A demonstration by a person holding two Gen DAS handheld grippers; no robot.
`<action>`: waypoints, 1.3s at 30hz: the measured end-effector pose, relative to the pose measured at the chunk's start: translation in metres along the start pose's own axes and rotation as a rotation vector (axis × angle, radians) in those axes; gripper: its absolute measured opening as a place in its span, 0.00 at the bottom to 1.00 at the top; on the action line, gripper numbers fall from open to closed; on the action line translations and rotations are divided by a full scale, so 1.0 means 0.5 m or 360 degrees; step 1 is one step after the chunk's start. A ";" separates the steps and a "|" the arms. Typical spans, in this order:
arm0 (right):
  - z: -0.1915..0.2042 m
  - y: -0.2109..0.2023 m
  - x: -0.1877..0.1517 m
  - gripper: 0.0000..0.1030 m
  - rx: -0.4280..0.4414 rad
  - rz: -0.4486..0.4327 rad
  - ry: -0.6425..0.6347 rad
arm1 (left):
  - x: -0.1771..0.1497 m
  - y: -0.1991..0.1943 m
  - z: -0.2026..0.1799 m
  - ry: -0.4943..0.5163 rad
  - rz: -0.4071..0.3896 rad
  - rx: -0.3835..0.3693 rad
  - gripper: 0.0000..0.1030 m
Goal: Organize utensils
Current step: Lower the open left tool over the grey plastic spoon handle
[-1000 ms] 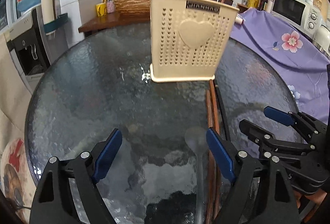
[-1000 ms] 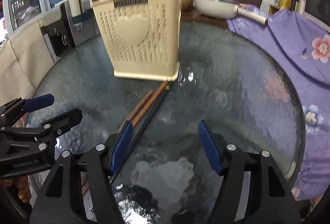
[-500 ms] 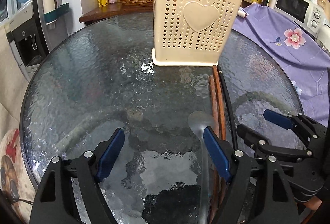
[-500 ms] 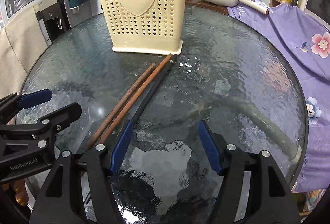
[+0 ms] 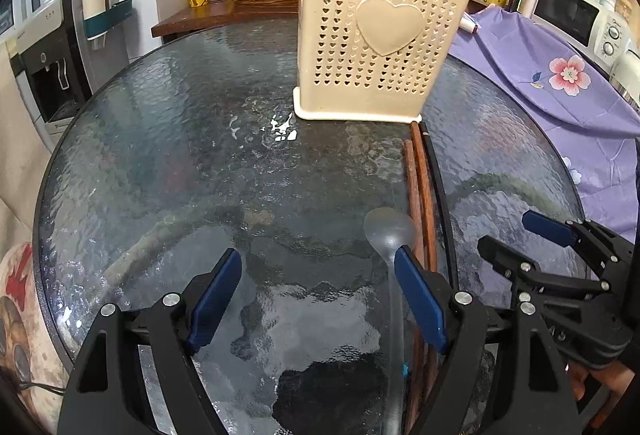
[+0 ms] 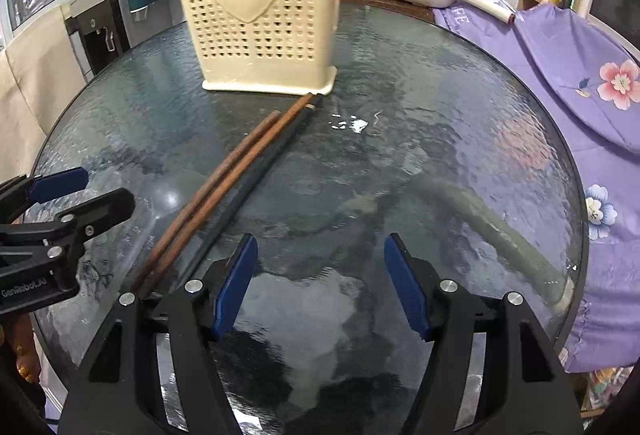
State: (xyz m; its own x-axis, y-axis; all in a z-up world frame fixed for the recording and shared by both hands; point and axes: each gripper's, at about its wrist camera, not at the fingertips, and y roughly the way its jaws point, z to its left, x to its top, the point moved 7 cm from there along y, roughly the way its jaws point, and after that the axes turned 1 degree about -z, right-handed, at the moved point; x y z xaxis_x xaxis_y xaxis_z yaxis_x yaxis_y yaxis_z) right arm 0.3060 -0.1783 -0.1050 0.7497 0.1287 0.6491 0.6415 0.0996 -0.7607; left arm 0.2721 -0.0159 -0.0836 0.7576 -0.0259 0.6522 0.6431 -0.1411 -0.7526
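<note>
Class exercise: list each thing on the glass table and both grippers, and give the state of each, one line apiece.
Utensil holder: upright on the table, a few utensils already standing inside.
Brown chopsticks: lying flat, side by side, tips near the holder's base.
Black chopstick: lying flat beside the brown ones.
Clear spoon: lying flat, bowl towards the holder.
Left gripper: open, empty.
Right gripper: open, empty.

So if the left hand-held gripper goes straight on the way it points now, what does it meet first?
Probably the bare glass table. The left hand-held gripper is open and empty, angled down at the tabletop. The clear spoon and brown chopsticks lie off by its right finger, likely outside that line; depth is uncertain.
</note>
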 end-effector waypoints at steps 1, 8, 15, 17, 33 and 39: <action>-0.005 0.000 0.000 0.64 -0.0011 0.0001 0.0003 | -0.001 -0.001 -0.003 0.0002 0.0000 -0.0005 0.74; -0.023 0.001 -0.002 0.64 0.0012 0.0009 0.0054 | -0.006 0.000 -0.014 -0.0008 0.0007 -0.0018 0.74; -0.011 -0.009 0.007 0.64 0.0132 -0.0018 0.0108 | -0.008 0.001 -0.011 -0.0020 0.0018 -0.0023 0.74; -0.003 -0.006 0.006 0.64 0.0134 -0.0021 0.0093 | -0.011 0.002 -0.014 -0.0021 0.0020 -0.0028 0.74; -0.016 -0.017 0.007 0.64 0.0138 -0.0058 0.0182 | -0.019 0.006 -0.017 -0.0025 0.0035 -0.0044 0.74; -0.023 -0.025 0.007 0.64 0.0164 -0.0086 0.0206 | -0.016 0.001 -0.017 -0.0032 0.0025 -0.0037 0.74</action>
State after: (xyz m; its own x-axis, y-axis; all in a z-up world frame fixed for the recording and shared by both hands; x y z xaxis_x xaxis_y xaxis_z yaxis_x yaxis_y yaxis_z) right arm 0.3025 -0.1904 -0.0932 0.7335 -0.0068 0.6797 0.6664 0.2044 -0.7170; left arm 0.2655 -0.0239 -0.0886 0.7698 -0.0082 0.6382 0.6285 -0.1640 -0.7603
